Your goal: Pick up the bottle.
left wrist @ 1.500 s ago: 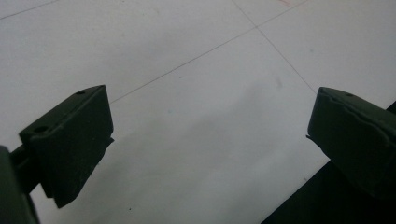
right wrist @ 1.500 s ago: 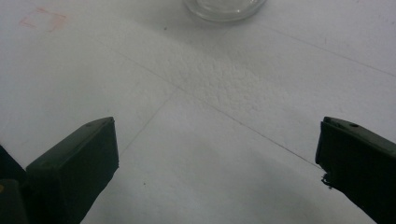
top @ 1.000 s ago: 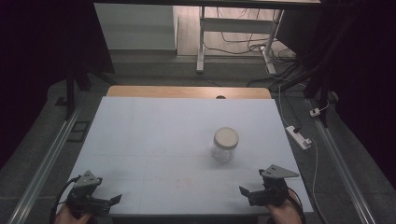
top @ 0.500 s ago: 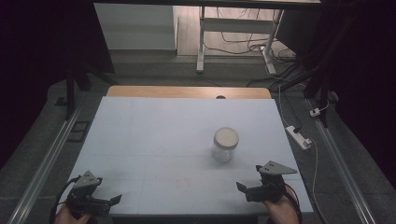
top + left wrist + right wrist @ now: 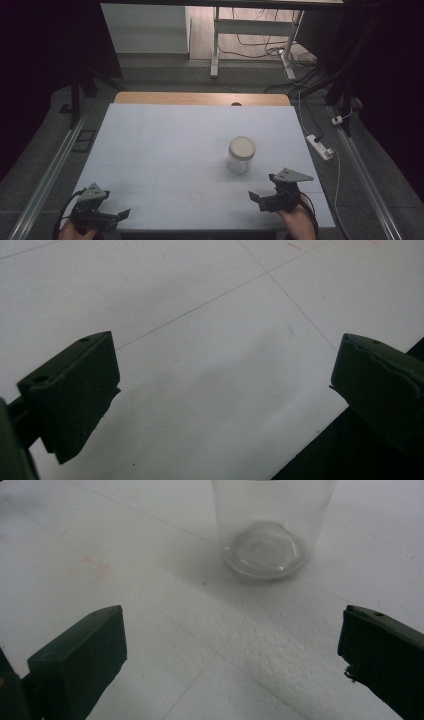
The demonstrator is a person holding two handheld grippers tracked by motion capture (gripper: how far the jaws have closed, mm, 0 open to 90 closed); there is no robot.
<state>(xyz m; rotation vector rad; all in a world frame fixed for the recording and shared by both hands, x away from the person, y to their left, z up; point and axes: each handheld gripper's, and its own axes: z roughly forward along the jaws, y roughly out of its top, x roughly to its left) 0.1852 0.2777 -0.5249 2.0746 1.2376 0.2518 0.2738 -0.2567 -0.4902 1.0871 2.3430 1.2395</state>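
1. Jaws on both grippers stand wide apart, holding nothing.
2. Clear lidded jar (image 5: 240,154) stands upright just beyond the right gripper (image 5: 262,199).
3. Approach level, straddling its glass wall below the lid.

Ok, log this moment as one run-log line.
jar: upright, lid on, untouched | right gripper: open, near jar | left gripper: open, at table edge
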